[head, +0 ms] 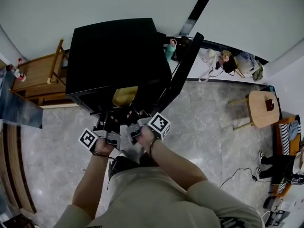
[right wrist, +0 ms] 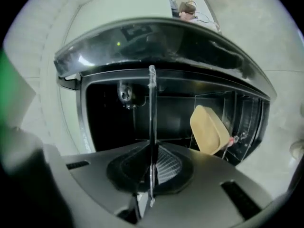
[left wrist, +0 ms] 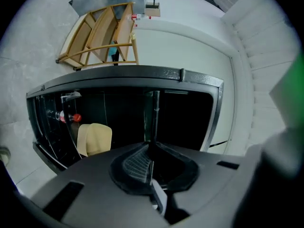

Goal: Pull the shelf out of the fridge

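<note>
The black fridge point(head: 114, 56) stands on the floor with its door point(head: 183, 65) swung open to the right. A clear glass shelf point(right wrist: 152, 108) shows edge-on as a thin line, running from the fridge's dark inside to my jaws. My right gripper point(right wrist: 152, 148) is shut on its near edge. In the left gripper view the same shelf point(left wrist: 155, 118) is a thin line, and my left gripper point(left wrist: 151, 148) is shut on it. In the head view both grippers, left point(head: 110, 127) and right point(head: 136, 122), sit side by side right before the fridge opening.
A yellow lidded box point(head: 124, 96) sits inside the fridge. A bottle with a red cap point(left wrist: 66, 117) lies against its side wall. A wooden rack point(head: 40, 77) stands left of the fridge, a round wooden stool point(head: 262, 108) at the right. A cable point(head: 235, 175) lies on the floor.
</note>
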Tool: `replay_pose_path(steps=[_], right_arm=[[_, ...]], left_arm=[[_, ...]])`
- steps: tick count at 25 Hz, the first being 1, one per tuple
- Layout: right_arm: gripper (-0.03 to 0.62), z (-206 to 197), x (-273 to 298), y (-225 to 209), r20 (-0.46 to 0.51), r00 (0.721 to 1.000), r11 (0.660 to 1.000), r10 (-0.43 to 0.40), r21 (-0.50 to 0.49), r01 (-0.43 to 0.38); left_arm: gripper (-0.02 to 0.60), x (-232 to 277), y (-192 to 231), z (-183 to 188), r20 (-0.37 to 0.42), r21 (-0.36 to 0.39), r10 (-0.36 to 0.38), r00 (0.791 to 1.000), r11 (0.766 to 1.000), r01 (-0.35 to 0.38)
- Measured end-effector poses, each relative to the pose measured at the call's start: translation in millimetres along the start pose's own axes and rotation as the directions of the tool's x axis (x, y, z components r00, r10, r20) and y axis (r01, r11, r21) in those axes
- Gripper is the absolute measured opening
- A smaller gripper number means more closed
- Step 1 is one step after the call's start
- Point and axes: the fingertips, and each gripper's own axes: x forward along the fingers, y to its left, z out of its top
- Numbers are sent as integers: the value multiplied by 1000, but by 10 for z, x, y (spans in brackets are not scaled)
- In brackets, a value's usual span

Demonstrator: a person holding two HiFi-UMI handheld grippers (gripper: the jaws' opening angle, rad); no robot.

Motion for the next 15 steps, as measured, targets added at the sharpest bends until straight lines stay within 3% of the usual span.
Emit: replay_pose_path(steps=[15], right_arm=[[6, -244, -667, 114, -64, 997, 999, -32, 7, 33]], left_arm=[[20, -617, -174, -368, -35, -14, 20, 999, 1000, -21]])
